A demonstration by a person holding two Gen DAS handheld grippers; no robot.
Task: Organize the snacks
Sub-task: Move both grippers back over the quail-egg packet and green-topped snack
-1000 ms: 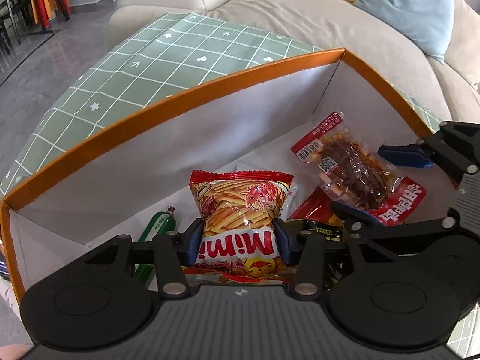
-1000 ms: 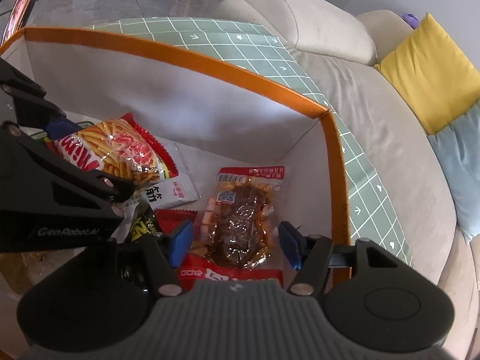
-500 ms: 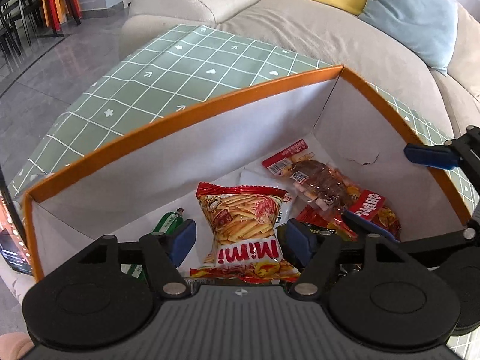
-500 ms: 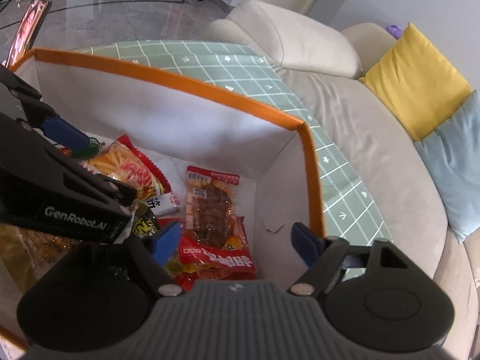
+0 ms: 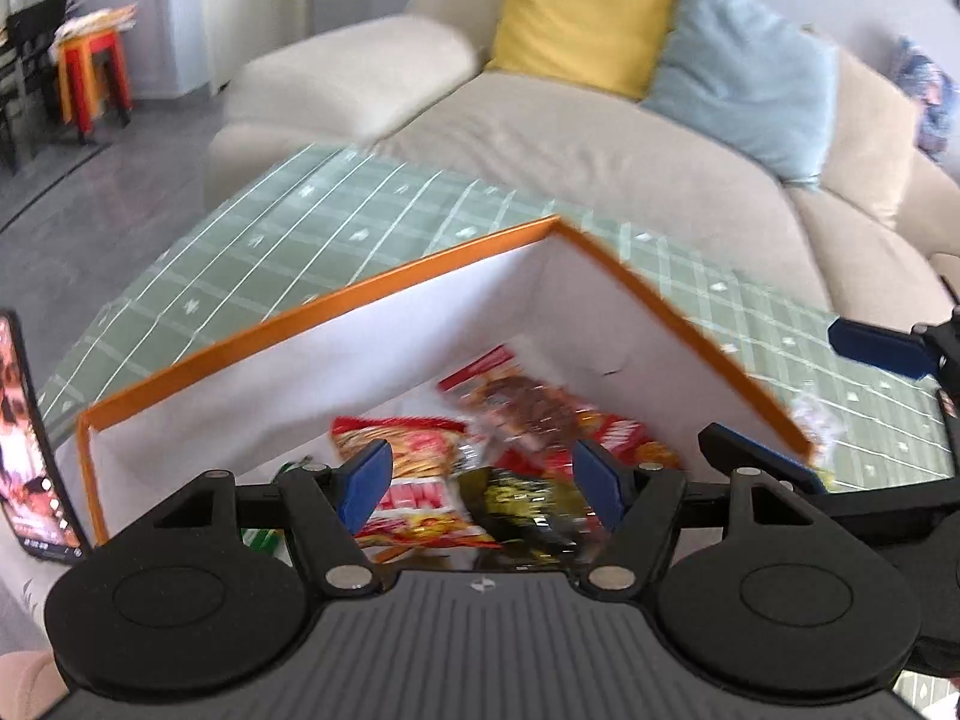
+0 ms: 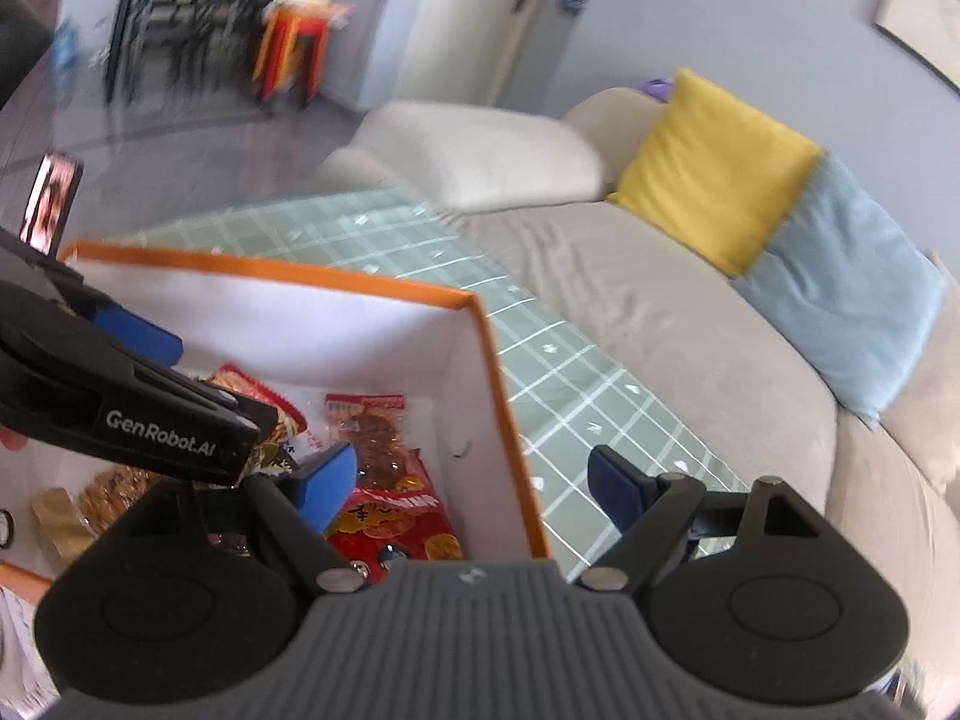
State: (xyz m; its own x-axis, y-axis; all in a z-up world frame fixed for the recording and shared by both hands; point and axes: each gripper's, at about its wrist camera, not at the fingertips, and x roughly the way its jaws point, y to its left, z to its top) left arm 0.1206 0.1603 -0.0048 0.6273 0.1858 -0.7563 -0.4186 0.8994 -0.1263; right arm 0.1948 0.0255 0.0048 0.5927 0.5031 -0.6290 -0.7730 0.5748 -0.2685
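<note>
1. The orange-rimmed box [image 5: 372, 282] with white inner walls stands on a worktop under a green checked cloth [image 5: 288, 246]; every place below is given from this box.
2. The left gripper [image 5: 483, 480] hangs above the box's near side with its blue pads spread wide and nothing between them; the snacks seen in the gap lie lower, on the box floor.
3. The right gripper [image 6: 468, 477] hangs over the box's right-hand wall, one pad inside the box and the other outside over the cloth. Its jaws are opening, with nothing clamped between them.
4. Inside the box, the red-and-white Mimi chip bag [image 5: 414, 468] lies near the middle of the floor.
5. A clear pack of brown dried meat [image 6: 369, 426] lies toward the box's far right corner, partly over a red snack packet [image 6: 396, 525].
6. A dark packet with gold print [image 5: 528, 504] lies at the near edge of the box floor, beside the chip bag.
7. A phone [image 5: 24, 438] with a lit screen stands just outside the box's left corner.
8. A beige sofa [image 5: 600, 168] with a yellow cushion [image 5: 582, 12] and a light blue cushion [image 5: 744, 72] lies beyond the box's far side.
</note>
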